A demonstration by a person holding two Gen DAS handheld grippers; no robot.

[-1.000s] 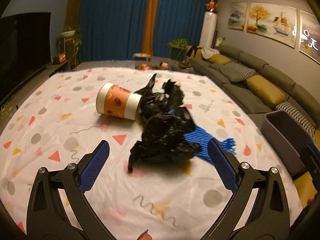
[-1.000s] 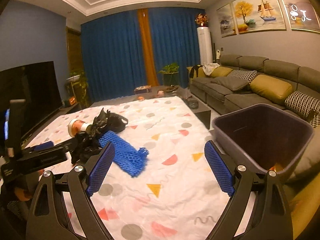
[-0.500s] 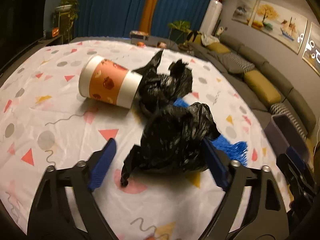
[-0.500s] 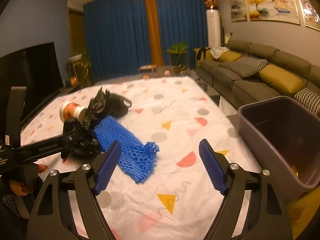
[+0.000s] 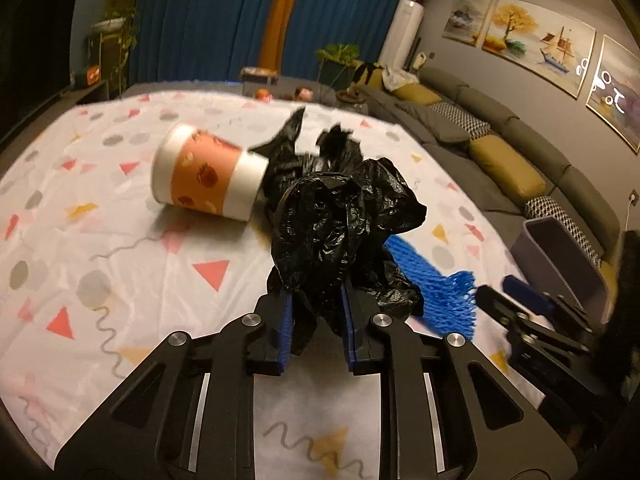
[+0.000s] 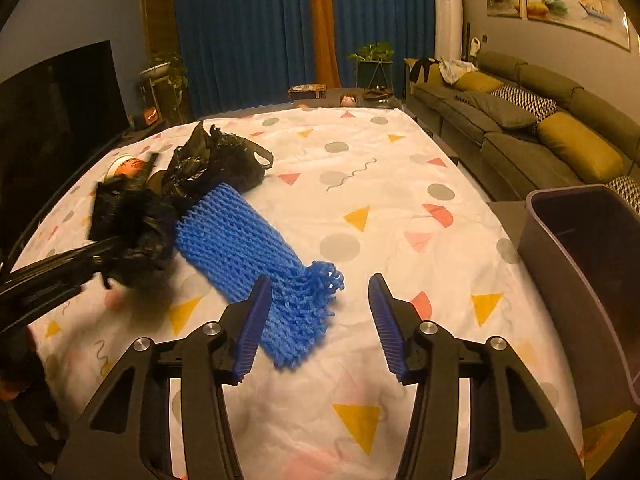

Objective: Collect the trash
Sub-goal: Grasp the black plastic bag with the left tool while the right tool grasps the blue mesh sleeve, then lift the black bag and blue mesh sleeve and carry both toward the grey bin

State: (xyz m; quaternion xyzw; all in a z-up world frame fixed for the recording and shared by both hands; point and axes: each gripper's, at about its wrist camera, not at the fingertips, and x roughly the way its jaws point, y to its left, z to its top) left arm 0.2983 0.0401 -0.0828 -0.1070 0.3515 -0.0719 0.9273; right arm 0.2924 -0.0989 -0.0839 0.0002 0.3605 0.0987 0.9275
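— Where are we with the trash?

— I'm closing the left gripper (image 5: 316, 320) on the nearer black bag (image 5: 340, 232), low in the middle of the left wrist view. The blue pads are pressing into the crumpled plastic from both sides, so I'm calling it pinched, though the jaws are still squeezing in.

— And the right side?

— The right gripper (image 6: 320, 316) is narrowing too, but nothing is pinched yet. I'm bringing it over the frayed end of the blue mesh sleeve (image 6: 256, 256), centre of the right wrist view. The left pad is lying against the sleeve's edge; the right pad is standing clear of it over the tablecloth (image 6: 400, 168).

— What's left lying about?

— A second black bag (image 6: 224, 160) is sitting in the upper left of the right view, touching the far end of the sleeve, and a paper cup (image 5: 208, 176) is lying on its side, left of centre in the left view, its base against that bag.

— Anything binned?

— I'm seeing the bin (image 6: 560, 264) at the right edge of the right view, beside the table. Its inside is too dark for me to tell what it holds. I'm judging this as early: two pieces being picked up, two untouched, and all four still needing to go in the bin.
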